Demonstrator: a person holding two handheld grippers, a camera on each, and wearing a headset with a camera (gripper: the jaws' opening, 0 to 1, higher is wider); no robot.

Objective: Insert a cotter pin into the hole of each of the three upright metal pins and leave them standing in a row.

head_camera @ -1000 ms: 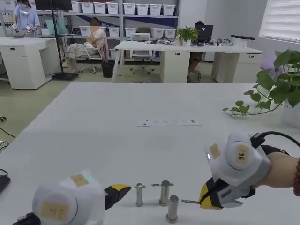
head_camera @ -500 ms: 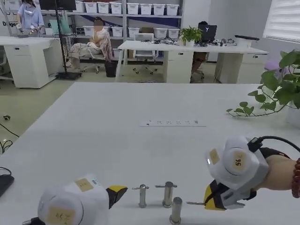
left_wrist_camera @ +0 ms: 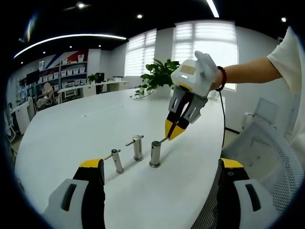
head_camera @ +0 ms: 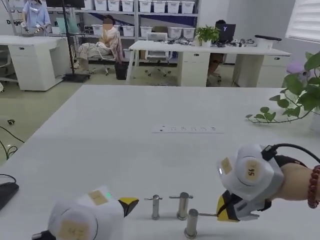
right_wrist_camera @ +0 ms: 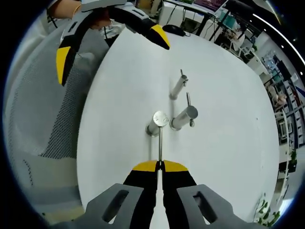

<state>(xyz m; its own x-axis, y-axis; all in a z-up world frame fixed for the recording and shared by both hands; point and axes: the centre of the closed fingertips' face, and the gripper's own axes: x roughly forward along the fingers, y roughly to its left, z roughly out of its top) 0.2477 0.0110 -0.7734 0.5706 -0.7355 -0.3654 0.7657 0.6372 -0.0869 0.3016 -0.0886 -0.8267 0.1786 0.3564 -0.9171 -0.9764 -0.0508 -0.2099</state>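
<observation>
Desk [head_camera: 100, 150], white top. Three metal pins are standing upright near its front edge. Landmark = the bare pin [right_wrist_camera: 157, 121], the one w/o a cotter through it and the nearest of the three to the person.

R gripper [right_wrist_camera: 160, 166] is clenching a cotter pin [right_wrist_camera: 160, 143] by its tail end, yellow tips pressed together. It is hanging just beside the bare pin, on that pin's right in head view. The cotter pin is lying level and pointing at the bare pin's upper shank, w/ its tip touching the pin just under the head. Poss. the tip is already entering the hole, but it's too small to tell.

Middle pin [right_wrist_camera: 183, 117] is standing just beside the bare pin, to its left and a bit further back in head view, not touching it. The middle cotter [head_camera: 175, 197] is sitting crosswise through it near the top, ends sticking out both sides.

Far pin [right_wrist_camera: 178, 86] is standing further left of the bare pin, past the middle pin. The far cotter [head_camera: 148, 199] is sitting crosswise near its top.

L gripper [left_wrist_camera: 161, 167] is hovering released, jaws spread wide, gripping nothing. It is sitting left of the bare pin, near the far pin but apart from it.

Potted plant [head_camera: 300, 95] is trailing onto the desk well behind and right of the bare pin.
</observation>
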